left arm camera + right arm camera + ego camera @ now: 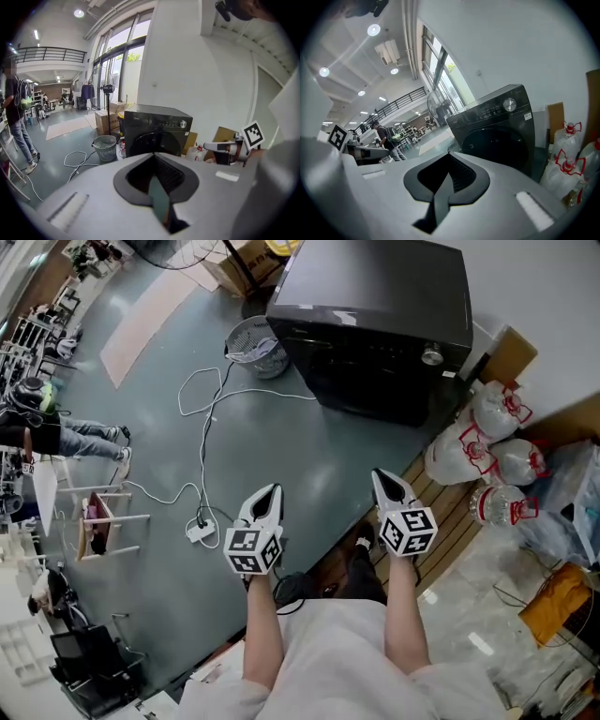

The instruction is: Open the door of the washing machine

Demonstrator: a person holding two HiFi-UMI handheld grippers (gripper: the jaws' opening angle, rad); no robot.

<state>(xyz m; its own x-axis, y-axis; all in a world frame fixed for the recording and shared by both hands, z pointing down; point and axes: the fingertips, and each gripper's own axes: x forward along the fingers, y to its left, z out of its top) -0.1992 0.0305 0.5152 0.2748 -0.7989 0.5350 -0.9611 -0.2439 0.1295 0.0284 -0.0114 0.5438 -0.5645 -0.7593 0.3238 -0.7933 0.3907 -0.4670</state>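
One black washing machine (375,324). One wire wastebasket (255,345). One white power strip (200,531) on the floor. Four clear containers with red tops: the first (494,413), the second (448,457), the third (521,463) and the fourth (495,504). Two cardboard boxes: the far box (225,273) and the near box (511,354). Two sets of tongs: left tongs (271,491) and right tongs (382,476). One standing person (56,432).

Grey-green floor (309,460), white wall (534,277), tall windows (117,70), perhaps a balcony railing (47,54).

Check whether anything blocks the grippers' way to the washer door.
Nothing visible: bare floor lies between the left gripper, the right gripper and the door. Wire basket and cable lie left of it, bagged bottles right.
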